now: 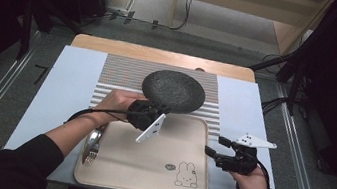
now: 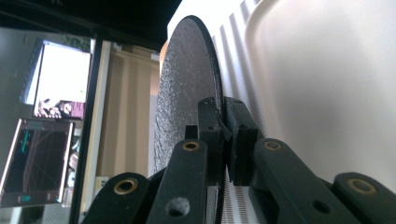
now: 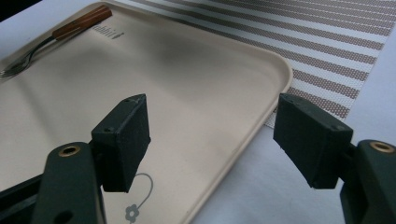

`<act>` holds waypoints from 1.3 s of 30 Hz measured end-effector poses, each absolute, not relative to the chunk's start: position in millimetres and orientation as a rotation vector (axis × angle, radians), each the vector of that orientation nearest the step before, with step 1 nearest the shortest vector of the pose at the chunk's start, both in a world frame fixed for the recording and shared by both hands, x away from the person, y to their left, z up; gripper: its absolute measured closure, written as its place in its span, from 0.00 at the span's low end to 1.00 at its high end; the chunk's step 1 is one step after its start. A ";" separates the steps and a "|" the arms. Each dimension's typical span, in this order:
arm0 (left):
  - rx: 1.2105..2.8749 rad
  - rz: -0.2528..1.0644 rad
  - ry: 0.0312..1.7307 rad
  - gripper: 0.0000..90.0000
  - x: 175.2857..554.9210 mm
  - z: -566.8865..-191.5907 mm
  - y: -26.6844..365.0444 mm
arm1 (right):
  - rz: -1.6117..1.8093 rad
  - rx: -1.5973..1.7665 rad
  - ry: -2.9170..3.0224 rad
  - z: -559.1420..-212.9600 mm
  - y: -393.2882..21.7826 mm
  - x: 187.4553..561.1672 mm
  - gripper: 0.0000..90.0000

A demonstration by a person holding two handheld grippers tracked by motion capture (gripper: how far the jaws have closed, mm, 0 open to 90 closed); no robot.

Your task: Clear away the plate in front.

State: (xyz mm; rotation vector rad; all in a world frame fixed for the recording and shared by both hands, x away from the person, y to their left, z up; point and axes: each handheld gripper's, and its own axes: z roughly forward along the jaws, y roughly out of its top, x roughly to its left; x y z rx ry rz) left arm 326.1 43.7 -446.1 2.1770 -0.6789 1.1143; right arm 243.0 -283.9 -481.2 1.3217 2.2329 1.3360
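1. Clamped tight on the near rim of the dark plate [image 2: 187, 88]: jaws of the left gripper [image 2: 223, 133], pads pressing from both faces of the edge.
2. Seen from above, left gripper [image 1: 149, 114] reaching from the left hand [image 1: 113, 104] to the plate [image 1: 173, 90], gripping its near-left edge over the far rim of the tray [image 1: 147, 157].
3. Plate hovering mostly over the striped mat [image 1: 114, 73], just beyond the tray, its near edge overlapping the tray's far rim.
4. Spread wide and holding nothing: jaws of the right gripper [image 3: 212, 140], poised above the near-right corner of the tray [image 3: 196, 84], pads well apart.
5. From above, right gripper [image 1: 213, 149] held in the right hand [image 1: 250, 180] just off the tray's right side.
6. Lying in the tray's left part: fork [image 1: 90, 151] with a wooden handle, also visible from the right gripper [image 3: 44, 44].
7. Printed rabbit [image 1: 186, 174] in the tray's near-right corner.
8. Beneath everything: pale sheet [image 1: 69, 85] covering the worktop [image 1: 162, 54].
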 end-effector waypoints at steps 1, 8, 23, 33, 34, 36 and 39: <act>2.171 1.105 -0.679 0.97 321.8 -445.8 45.5 | 1.332 1.327 2.229 -481.3 -284.3 243.3 0.28; 2.129 1.061 -0.740 0.96 295.7 -447.7 54.3 | 1.309 1.353 2.213 -482.5 -288.3 244.8 0.28; 2.059 0.956 -0.874 0.96 249.0 -459.3 71.6 | 1.283 1.374 2.198 -484.1 -291.6 246.1 0.28; 2.073 0.921 -0.956 0.97 236.7 -483.2 81.0 | 1.278 1.377 2.205 -484.6 -290.7 246.1 0.28; 2.075 0.916 -0.957 0.97 236.3 -484.5 82.0 | 1.279 1.376 2.205 -484.8 -290.6 246.2 0.28; 2.073 0.931 -0.994 0.97 235.6 -489.3 84.0 | 1.278 1.377 2.206 -485.0 -290.4 246.2 0.28; 2.068 0.915 -0.995 0.96 235.9 -495.8 88.7 | 1.272 1.371 2.210 -485.3 -290.3 246.3 0.28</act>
